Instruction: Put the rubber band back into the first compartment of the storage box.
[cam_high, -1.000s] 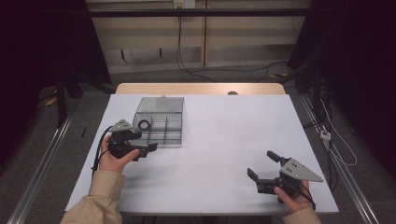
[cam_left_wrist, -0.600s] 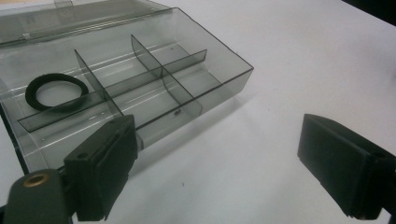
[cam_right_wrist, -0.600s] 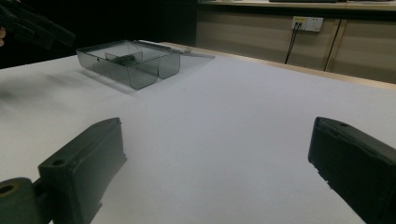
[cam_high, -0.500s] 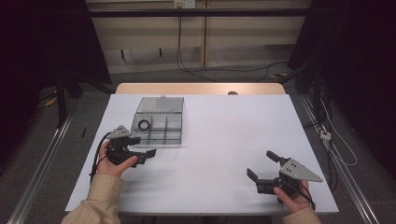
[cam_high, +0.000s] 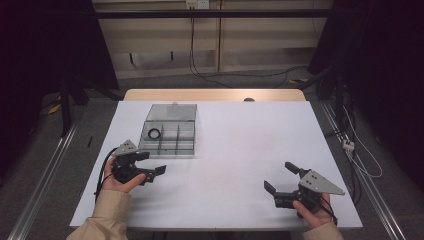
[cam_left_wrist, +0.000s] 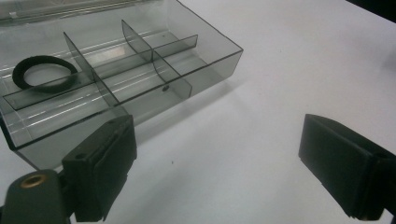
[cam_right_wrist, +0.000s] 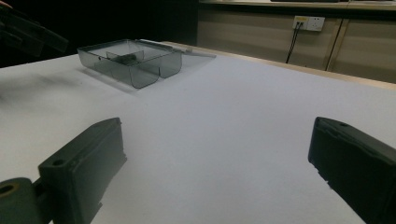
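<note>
A clear smoky plastic box (cam_high: 170, 131) with dividers lies on the white table, lid folded back. A black ring (cam_high: 154, 133) rests in one of its far left compartments (cam_left_wrist: 43, 74). My left gripper (cam_high: 151, 164) hovers open just in front of the box's near left corner, nothing between its jaws. In the left gripper view the box (cam_left_wrist: 205, 56) lies just past the jaws. My right gripper (cam_high: 281, 177) stands open near the front right of the table, empty. From the right gripper view the box (cam_right_wrist: 133, 63) is far off at upper left.
The white tabletop (cam_high: 240, 145) spreads wide between the two grippers. A wooden strip (cam_high: 215, 94) runs along its far edge. Cables (cam_high: 200, 70) and a wall socket (cam_right_wrist: 308, 22) lie beyond the table. Rails (cam_high: 45, 170) flank the table on the floor.
My left gripper has drawn back from the box toward the table's front and a little left. The right gripper has stayed in place.
</note>
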